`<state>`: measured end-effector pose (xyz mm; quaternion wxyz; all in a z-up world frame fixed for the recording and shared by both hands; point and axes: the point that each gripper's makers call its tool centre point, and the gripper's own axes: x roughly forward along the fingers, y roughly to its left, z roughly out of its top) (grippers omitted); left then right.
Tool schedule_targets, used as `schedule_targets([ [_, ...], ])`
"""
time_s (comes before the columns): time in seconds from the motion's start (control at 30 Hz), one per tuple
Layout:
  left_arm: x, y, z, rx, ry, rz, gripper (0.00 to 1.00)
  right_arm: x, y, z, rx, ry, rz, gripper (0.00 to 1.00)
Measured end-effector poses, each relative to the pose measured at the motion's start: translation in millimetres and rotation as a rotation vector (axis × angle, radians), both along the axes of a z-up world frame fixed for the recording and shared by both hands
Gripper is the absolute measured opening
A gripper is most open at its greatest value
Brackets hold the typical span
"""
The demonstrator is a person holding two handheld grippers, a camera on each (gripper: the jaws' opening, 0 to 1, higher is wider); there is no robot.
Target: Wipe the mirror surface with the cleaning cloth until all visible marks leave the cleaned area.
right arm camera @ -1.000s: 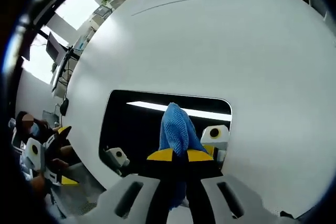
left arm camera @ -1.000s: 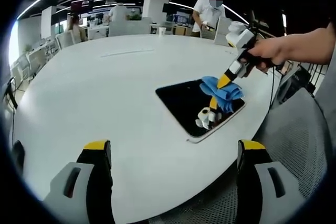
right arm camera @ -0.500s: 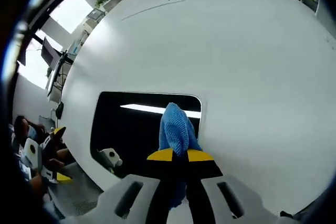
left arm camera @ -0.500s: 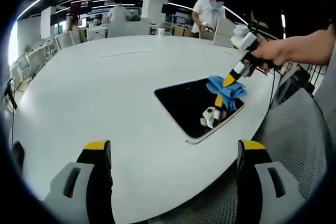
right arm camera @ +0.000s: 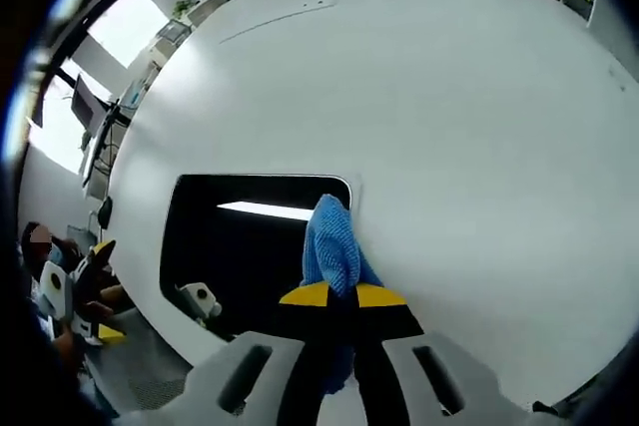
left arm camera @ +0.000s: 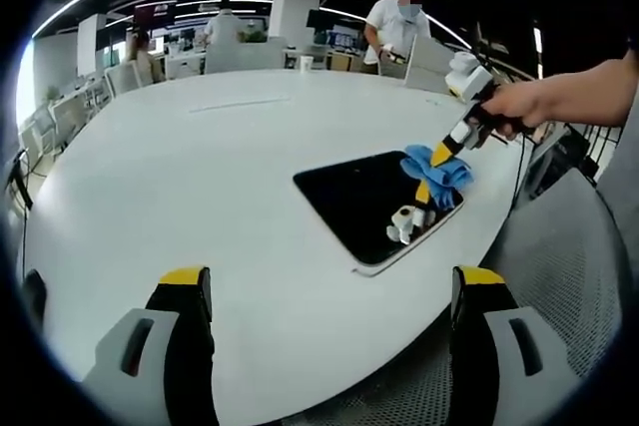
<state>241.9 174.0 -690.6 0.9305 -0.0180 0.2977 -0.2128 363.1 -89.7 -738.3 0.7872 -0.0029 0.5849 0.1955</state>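
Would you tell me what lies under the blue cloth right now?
The cloth, held by the right hand-held gripper, lies over the mirror's corner and the white table beside it. Marks beneath it are hidden.

Cloth (right arm camera: 333,241) on mirror (right arm camera: 240,246) edge

Mirror (left arm camera: 364,202) flat on white table, right of centre in left gripper view, dark glossy rounded rectangle with pale rim. Blue cloth (right arm camera: 334,246) bunched, pressed on mirror's corner, lower centre in right gripper view; marks on the glass probably too small to tell.
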Motion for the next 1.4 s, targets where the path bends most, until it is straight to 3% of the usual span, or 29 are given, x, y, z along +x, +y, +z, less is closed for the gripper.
schedule_targets([
  [0.47, -0.5, 0.7, 0.8, -0.004, 0.008, 0.014, 0.99, -4.6, 0.0, -2.8, -0.009, -0.034, -0.023, 0.01],
  [1.4, -1.5, -5.3, 3.4, -0.005, -0.006, -0.016, 0.99, -53.2, -5.1, -1.6, 0.006, -0.028, -0.036, 0.01],
])
